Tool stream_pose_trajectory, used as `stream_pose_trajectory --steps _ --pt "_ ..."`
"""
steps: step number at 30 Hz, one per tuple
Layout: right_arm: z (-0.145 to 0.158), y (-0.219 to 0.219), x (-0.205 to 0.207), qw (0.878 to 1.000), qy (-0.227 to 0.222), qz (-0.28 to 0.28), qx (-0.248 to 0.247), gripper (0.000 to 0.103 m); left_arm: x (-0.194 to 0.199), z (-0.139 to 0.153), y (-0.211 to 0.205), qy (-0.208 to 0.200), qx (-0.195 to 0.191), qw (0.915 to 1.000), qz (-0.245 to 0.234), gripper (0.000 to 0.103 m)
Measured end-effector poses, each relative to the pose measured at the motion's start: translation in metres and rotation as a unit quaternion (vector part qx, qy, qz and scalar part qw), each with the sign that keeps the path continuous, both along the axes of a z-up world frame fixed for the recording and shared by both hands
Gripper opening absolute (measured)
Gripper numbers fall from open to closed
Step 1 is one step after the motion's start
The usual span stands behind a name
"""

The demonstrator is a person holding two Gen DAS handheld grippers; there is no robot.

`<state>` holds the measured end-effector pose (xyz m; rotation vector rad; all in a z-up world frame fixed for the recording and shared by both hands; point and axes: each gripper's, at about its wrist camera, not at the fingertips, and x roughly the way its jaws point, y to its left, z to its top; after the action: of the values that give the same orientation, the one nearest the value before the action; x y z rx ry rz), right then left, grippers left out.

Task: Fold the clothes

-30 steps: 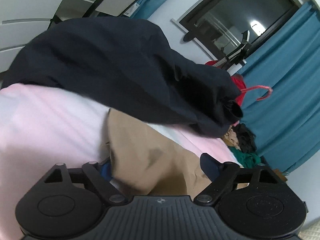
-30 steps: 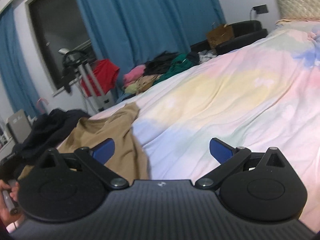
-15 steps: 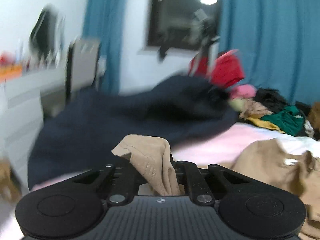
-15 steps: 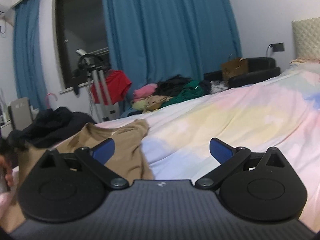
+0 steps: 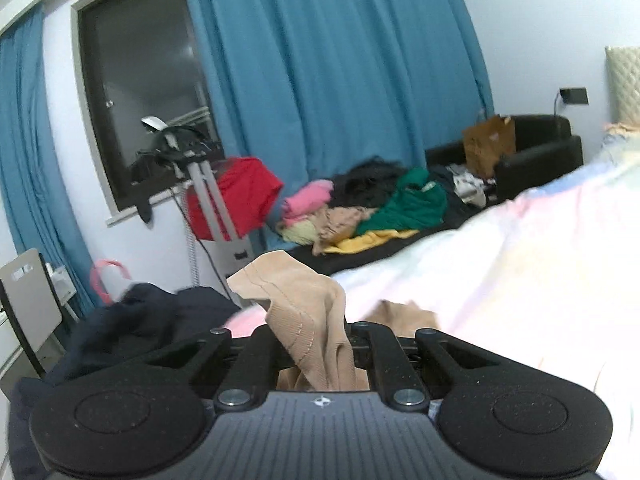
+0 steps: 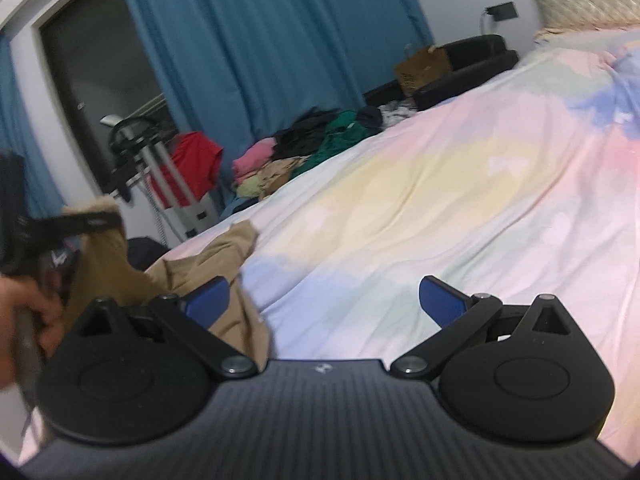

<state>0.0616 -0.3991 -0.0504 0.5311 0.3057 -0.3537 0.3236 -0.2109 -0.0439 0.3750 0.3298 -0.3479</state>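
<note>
Left tongs point(image 5: 316, 344) pinch the tan garment point(image 5: 308, 320) above the bed point(image 6: 440, 184); right tongs point(image 6: 324, 300) gape wide.

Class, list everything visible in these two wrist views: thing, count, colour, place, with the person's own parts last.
Tan ribbed garment: one, tan, pinched in left gripper, trailing onto bed.
Pastel bedsheet: one, pink, yellow and blue, covering bed.
Dark navy garment: one, bed's near-left edge.
Loose clothes pile: one, mixed colours, beyond bed.
Teal curtains: two panels, flanking window.
Red cloth on a stand: one, by window.
Brown paper bag: one, on black sofa.
Left gripper: black, shut.
Right gripper: blue pads, open.
Hand: one, holding left gripper.
</note>
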Motion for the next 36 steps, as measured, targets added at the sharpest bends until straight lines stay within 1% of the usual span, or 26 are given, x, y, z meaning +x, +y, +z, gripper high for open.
stream_pose_trajectory --steps 2,3,4,5,6,7,9,11,12,15,17,19,22,24,26,28,29,31,33,36 --pt "-0.003 -0.002 0.001 1.000 -0.003 0.000 -0.002 0.103 0.009 -0.021 -0.013 0.021 -0.004 0.9997 0.010 0.017" --pt "-0.004 -0.003 0.002 1.000 -0.005 0.000 -0.004 0.103 0.016 -0.029 -0.014 0.037 -0.011 0.9992 0.012 0.031" --pt "-0.005 -0.003 0.002 1.000 -0.007 0.002 -0.005 0.103 0.021 -0.036 -0.014 0.054 -0.020 0.9983 0.010 0.057" --pt "-0.007 -0.004 0.004 1.000 -0.009 0.004 -0.007 0.103 0.021 -0.040 -0.013 0.068 -0.031 0.9972 0.006 0.066" --pt "-0.008 -0.004 0.005 1.000 -0.009 0.005 -0.009 0.103 0.022 -0.045 -0.012 0.082 -0.042 0.9958 0.002 0.078" --pt "-0.009 -0.004 0.007 1.000 -0.009 0.007 -0.010 0.103 0.021 -0.046 -0.008 0.092 -0.052 0.9944 -0.002 0.085" --pt "-0.012 -0.004 0.010 1.000 -0.007 0.010 -0.011 0.103 0.015 -0.045 0.002 0.109 -0.066 0.9918 -0.012 0.090" --pt "-0.015 -0.004 0.012 1.000 -0.004 0.014 -0.006 0.103 -0.003 -0.038 0.017 0.119 -0.071 0.9899 -0.027 0.090" --pt "-0.015 -0.004 0.012 1.000 -0.004 0.016 -0.005 0.103 -0.018 -0.032 0.026 0.118 -0.075 0.9898 -0.031 0.090" --pt "-0.011 0.001 0.008 1.000 -0.008 0.024 -0.011 0.103 -0.067 -0.010 0.061 0.109 -0.096 0.9887 -0.035 0.097" --pt "-0.007 0.005 0.004 0.999 -0.012 0.031 -0.018 0.103 -0.108 0.004 0.087 0.102 -0.104 0.9888 -0.030 0.097" --pt "-0.003 0.010 0.000 0.999 -0.015 0.038 -0.026 0.103 -0.152 0.016 0.113 0.091 -0.101 0.9906 -0.018 0.097" --pt "0.003 0.023 -0.009 0.998 -0.013 0.054 -0.043 0.103 -0.218 0.027 0.154 0.078 -0.086 0.9930 0.021 0.097" --pt "0.006 0.038 -0.018 0.995 -0.006 0.079 -0.055 0.103 -0.255 0.031 0.175 0.066 -0.080 0.9933 0.050 0.097" --pt "0.007 0.056 -0.027 0.992 0.004 0.113 -0.063 0.103 -0.284 0.032 0.197 0.071 -0.074 0.9927 0.063 0.097" --pt "0.007 0.077 -0.039 0.985 0.019 0.161 -0.065 0.102 -0.304 0.034 0.217 0.075 -0.079 0.9911 0.076 0.097" --pt "0.006 0.088 -0.044 0.980 0.023 0.188 -0.063 0.102 -0.312 0.036 0.229 0.079 -0.093 0.9890 0.084 0.097" --pt "0.005 0.117 -0.056 0.968 0.030 0.240 -0.069 0.102 -0.322 0.039 0.258 0.088 -0.141 0.9808 0.102 0.097" --pt "0.004 0.149 -0.067 0.952 0.036 0.292 -0.081 0.102 -0.326 0.042 0.284 0.094 -0.183 0.9715 0.116 0.097" --pt "0.001 0.203 -0.079 0.923 0.039 0.370 -0.101 0.101 -0.328 0.048 0.320 0.089 -0.218 0.9622 0.137 0.097"
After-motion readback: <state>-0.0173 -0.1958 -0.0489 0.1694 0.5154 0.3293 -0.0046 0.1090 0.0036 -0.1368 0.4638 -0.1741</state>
